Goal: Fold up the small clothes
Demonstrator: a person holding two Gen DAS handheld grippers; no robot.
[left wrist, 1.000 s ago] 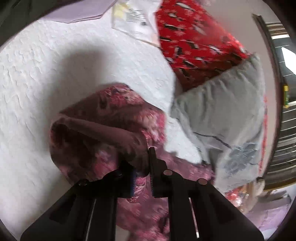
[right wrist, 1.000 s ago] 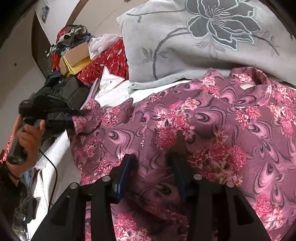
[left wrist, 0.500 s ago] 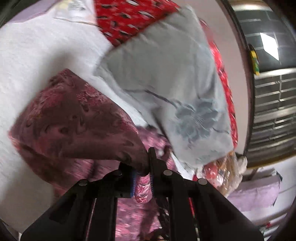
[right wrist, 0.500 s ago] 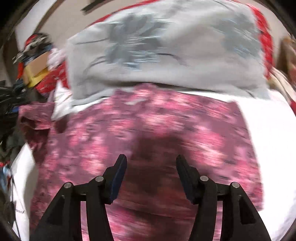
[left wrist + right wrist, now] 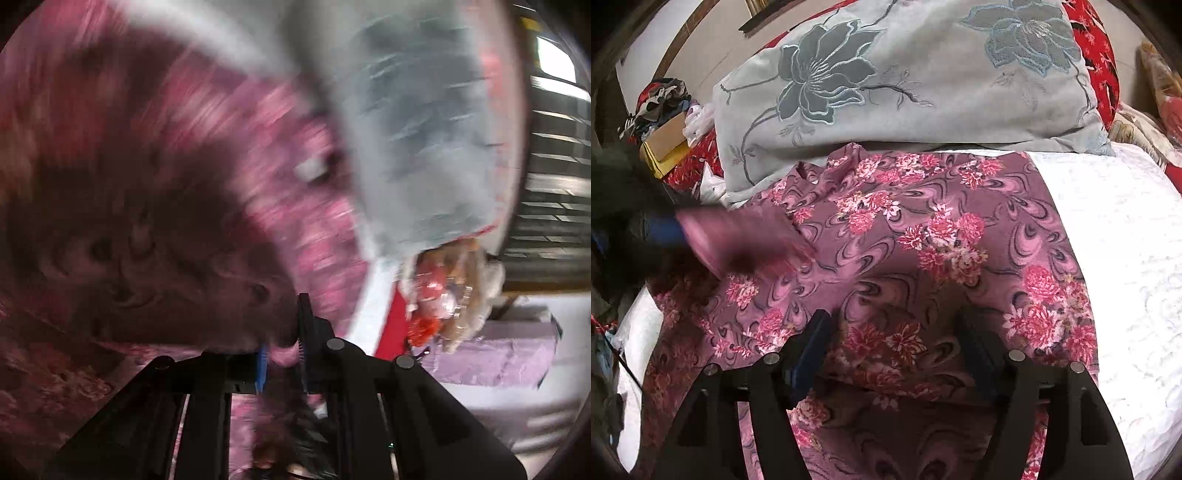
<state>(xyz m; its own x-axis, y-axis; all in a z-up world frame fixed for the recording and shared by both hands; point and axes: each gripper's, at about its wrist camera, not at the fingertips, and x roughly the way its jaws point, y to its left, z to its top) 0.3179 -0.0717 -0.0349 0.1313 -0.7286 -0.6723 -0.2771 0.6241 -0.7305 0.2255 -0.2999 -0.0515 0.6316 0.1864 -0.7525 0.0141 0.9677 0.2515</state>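
The left gripper (image 5: 282,354), clamped on a sleeve (image 5: 738,236), carried it across the floral shirt (image 5: 923,240) spread on the bed (image 5: 1126,240). The right gripper (image 5: 894,343) hovered over the hem, jaws just widened, holding nothing.

Left tongs (image 5: 282,354): matte black plastic arms, angular w/ cut-out slots, round grey screw heads at the pivots, blue ribbed pads on the inner faces of the fingers (image 5: 261,365). Right tongs (image 5: 892,350): same build, black triangulated arms w/ open windows, silver-grey round screws along each side, blue pads on the inner faces of the fingers (image 5: 812,343). Both look identical in make; no markings or labels legible.
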